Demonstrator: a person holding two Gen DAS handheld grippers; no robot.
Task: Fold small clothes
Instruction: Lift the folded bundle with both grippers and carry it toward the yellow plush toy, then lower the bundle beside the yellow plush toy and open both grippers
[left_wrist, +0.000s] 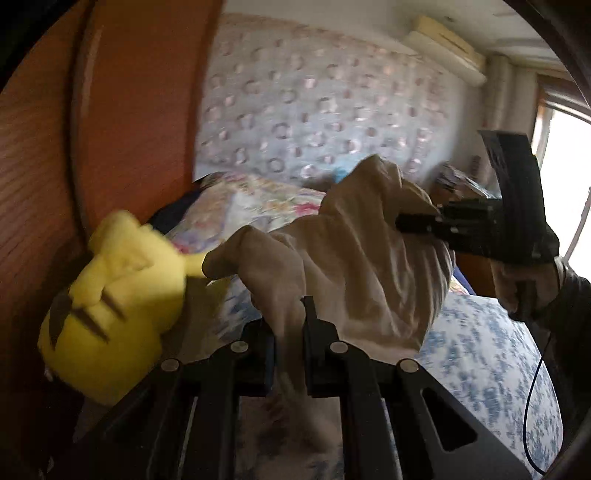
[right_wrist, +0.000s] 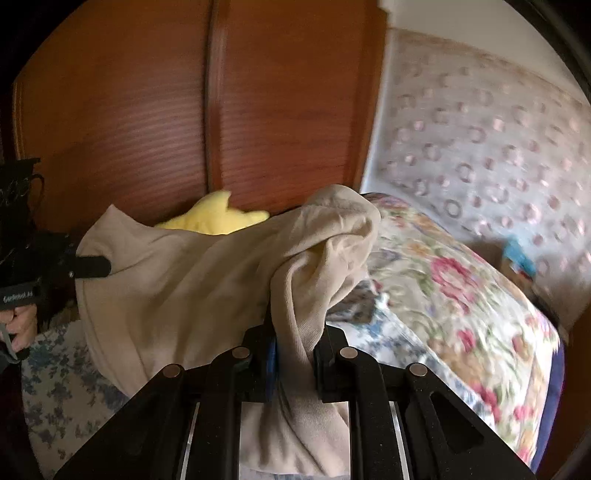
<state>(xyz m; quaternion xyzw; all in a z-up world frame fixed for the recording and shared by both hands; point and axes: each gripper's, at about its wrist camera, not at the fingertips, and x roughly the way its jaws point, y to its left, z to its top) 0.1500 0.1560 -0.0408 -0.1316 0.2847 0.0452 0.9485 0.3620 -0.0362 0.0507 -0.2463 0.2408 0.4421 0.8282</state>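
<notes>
A beige garment (left_wrist: 351, 266) hangs in the air over the bed, stretched between both grippers. My left gripper (left_wrist: 290, 325) is shut on one bunched edge of it, low in the left wrist view. From the right, my right gripper (left_wrist: 402, 223) pinches the opposite edge, with a hand on its handle. In the right wrist view the beige garment (right_wrist: 184, 277) drapes leftward from my right gripper (right_wrist: 295, 343), which is shut on a thick fold. At the far left of that view my left gripper (right_wrist: 105, 266) grips a corner of the cloth.
A yellow plush toy (left_wrist: 110, 295) lies against the wooden wardrobe doors (left_wrist: 110, 110). Under the garment is the bed, with a blue floral cover (left_wrist: 480, 350) and a colourful flowered quilt (right_wrist: 443, 295). Patterned wallpaper (right_wrist: 480, 147) is behind, a bright window at right.
</notes>
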